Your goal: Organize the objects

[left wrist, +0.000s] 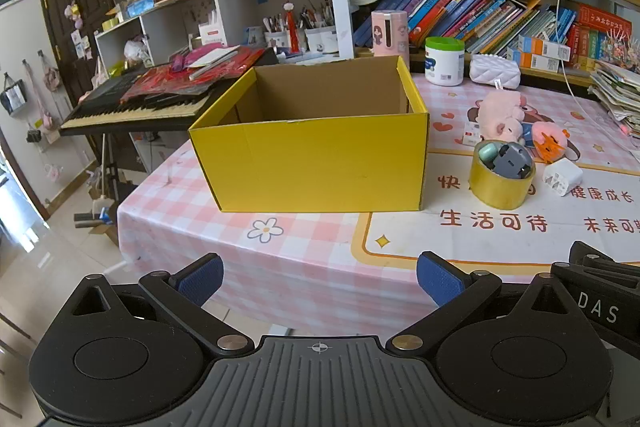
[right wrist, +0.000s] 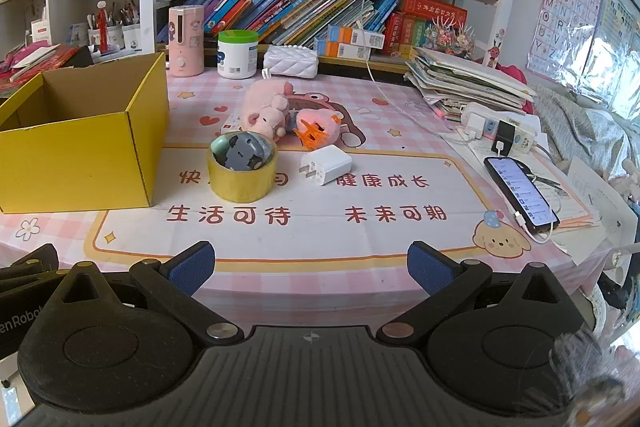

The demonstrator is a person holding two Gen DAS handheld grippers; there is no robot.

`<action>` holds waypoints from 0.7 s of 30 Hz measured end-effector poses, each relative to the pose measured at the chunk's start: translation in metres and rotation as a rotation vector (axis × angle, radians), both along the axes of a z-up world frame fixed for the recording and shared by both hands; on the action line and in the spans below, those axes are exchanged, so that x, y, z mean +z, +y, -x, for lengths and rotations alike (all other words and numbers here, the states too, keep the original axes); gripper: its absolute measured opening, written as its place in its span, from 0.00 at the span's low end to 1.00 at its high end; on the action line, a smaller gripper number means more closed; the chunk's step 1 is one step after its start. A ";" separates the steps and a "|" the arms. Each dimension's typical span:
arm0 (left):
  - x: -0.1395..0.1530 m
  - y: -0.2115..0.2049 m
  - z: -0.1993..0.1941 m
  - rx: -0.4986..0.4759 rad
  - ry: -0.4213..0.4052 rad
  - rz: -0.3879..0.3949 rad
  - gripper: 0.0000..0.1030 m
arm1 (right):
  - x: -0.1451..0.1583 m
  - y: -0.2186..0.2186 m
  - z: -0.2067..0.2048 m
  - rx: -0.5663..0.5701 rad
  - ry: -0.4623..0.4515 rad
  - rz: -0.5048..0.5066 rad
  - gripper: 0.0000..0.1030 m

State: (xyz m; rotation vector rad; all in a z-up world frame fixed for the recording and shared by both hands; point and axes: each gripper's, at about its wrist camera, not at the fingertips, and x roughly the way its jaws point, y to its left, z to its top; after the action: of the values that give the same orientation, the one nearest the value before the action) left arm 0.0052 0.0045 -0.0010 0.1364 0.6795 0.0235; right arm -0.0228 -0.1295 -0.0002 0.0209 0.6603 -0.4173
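Yellow box on desk, nothing inside. Tape roll ringing small gray toy. Both grippers' fingers spread wide, holding nothing.

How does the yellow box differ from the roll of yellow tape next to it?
The yellow box is rectangular and much larger; the tape roll is a small round ring. The box's visible interior looks empty, while the tape roll has small grey and teal items sitting in its core. Both are yellow, open-topped, and rest on the table.
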 end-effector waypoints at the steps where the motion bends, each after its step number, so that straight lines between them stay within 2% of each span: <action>1: 0.000 0.000 0.000 0.000 0.000 0.000 1.00 | 0.000 0.000 0.000 0.000 0.000 0.000 1.00; 21: 0.001 0.006 -0.003 0.000 0.002 0.006 1.00 | 0.001 0.000 -0.001 0.001 0.002 0.000 1.00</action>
State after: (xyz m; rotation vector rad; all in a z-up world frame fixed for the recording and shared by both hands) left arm 0.0080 0.0109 -0.0002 0.1305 0.6818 0.0213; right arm -0.0218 -0.1297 0.0006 0.0201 0.6624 -0.4163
